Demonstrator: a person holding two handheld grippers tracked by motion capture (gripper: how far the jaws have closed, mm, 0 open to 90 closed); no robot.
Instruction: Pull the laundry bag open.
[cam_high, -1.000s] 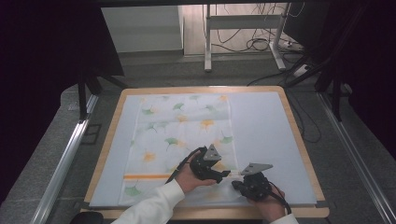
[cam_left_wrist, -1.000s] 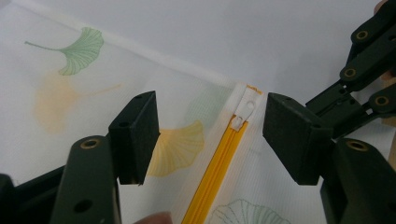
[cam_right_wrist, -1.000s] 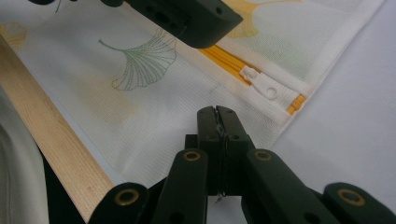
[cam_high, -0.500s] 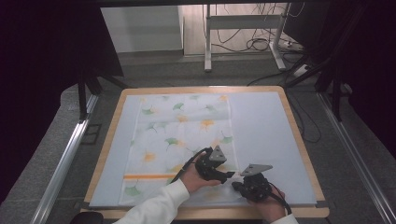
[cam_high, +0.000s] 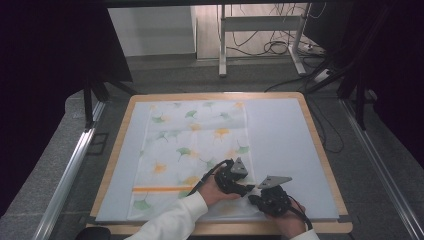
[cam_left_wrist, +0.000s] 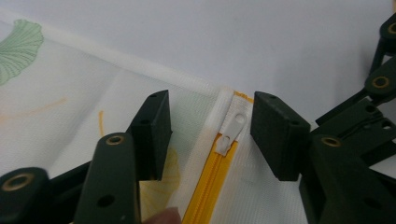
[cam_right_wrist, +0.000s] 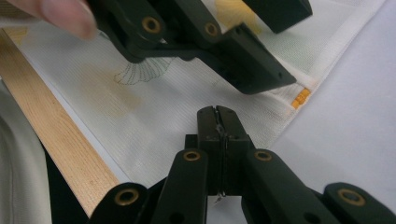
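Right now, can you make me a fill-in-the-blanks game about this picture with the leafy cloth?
The zipper on the leafy cloth is coloured ____.
The zipper pull sits between the jaws of the ____ hand-held gripper.
The right hand-held gripper's jaws are ____.
The table has a rim made of ____.

Missing words: yellow; left; shut; wood

White mesh pouch (cam_high: 192, 150) printed with green and orange ginkgo leaves; yellow zipper (cam_left_wrist: 210, 186), white pull tab (cam_left_wrist: 232, 130); pale blue mat (cam_high: 285, 145); wooden desk (cam_high: 322, 150).
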